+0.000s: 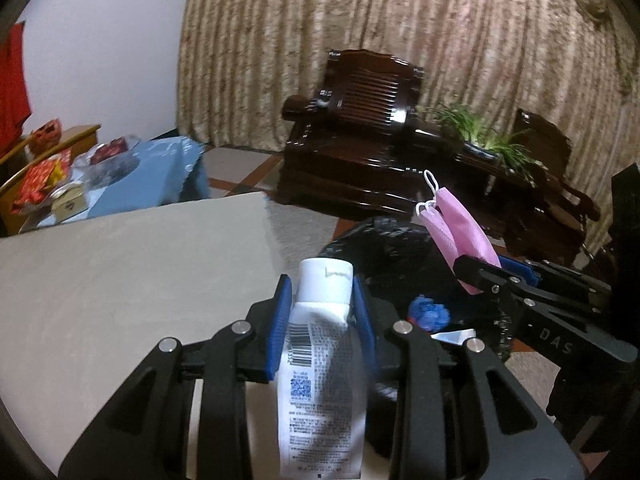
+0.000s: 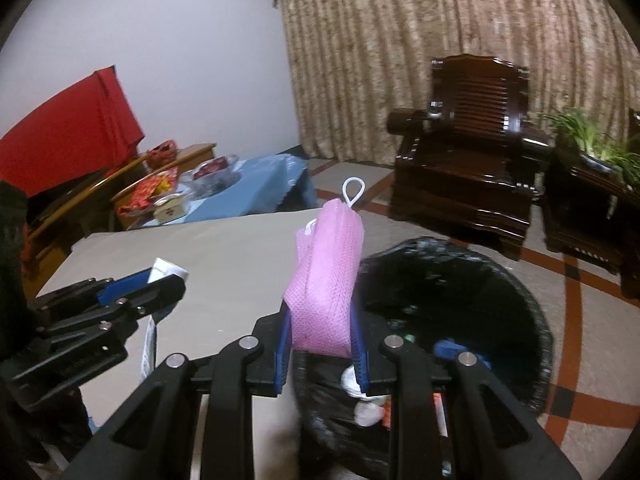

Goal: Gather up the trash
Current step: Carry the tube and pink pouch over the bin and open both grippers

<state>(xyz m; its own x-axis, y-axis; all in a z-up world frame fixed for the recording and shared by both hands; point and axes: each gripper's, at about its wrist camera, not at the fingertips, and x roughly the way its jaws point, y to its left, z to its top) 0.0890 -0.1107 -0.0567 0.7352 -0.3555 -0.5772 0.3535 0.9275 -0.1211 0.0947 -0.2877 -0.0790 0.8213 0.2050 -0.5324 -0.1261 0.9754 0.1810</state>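
Note:
My left gripper [image 1: 322,292] is shut on a white squeeze tube [image 1: 320,368] with a barcode, held over the right edge of the beige table [image 1: 132,272]. My right gripper [image 2: 322,320] is shut on a pink face mask [image 2: 326,276] with white ear loops, held above the near rim of the black-lined trash bin [image 2: 532,312]. The bin holds blue, white and orange scraps. In the left wrist view the right gripper [image 1: 480,272] with the mask [image 1: 464,236] hangs over the bin [image 1: 384,252]. In the right wrist view the left gripper [image 2: 160,280] is at the left with the tube.
A dark wooden armchair [image 2: 464,152] and a side table with a green plant [image 2: 592,140] stand behind the bin. A low table with a blue cloth [image 2: 264,184] carries boxes and snacks at the back left. A red cloth [image 2: 68,120] hangs at far left.

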